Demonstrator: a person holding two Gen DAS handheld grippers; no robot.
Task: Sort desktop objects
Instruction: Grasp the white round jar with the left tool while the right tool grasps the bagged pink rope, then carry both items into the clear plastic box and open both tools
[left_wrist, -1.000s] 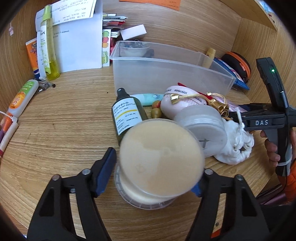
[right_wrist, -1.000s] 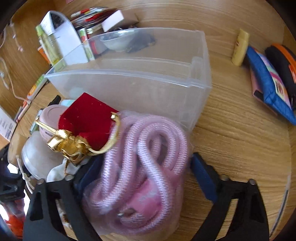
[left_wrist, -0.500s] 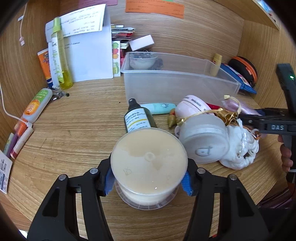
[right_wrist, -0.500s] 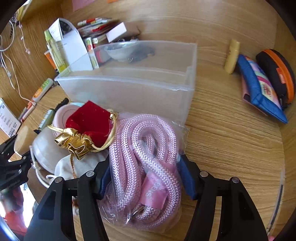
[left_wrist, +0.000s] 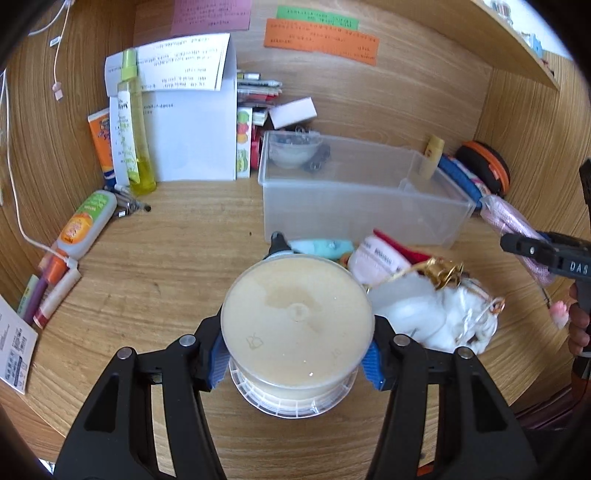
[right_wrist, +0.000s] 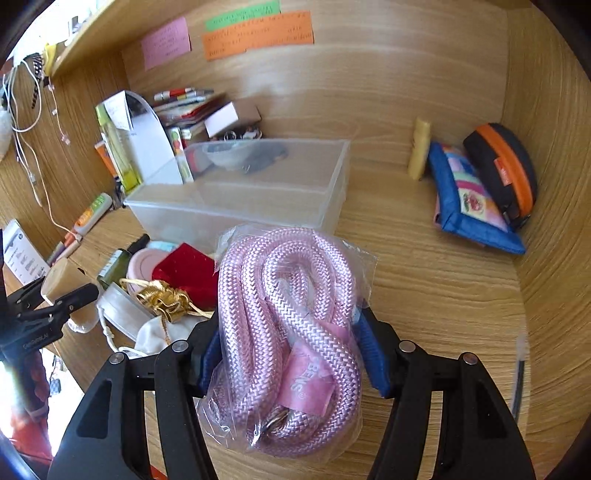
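Left claw (left_wrist: 297, 358) is clamped across a round, rigid, smooth-walled plastic tub (left_wrist: 297, 325), clear of the table (left_wrist: 177, 266). Right claw (right_wrist: 291, 354) is clamped mid-bundle on bagged pink rope (right_wrist: 288, 332): soft, light, with a slippery film, best gripped at its middle.

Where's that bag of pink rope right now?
The rope bag is clamped in the right hand-held gripper, just in front of the clear bin, with the red pouch to its left.

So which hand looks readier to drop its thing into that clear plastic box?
Probably the right: its gripper holds the bagged pink rope right before the clear box. The left gripper's round jar has clutter between.
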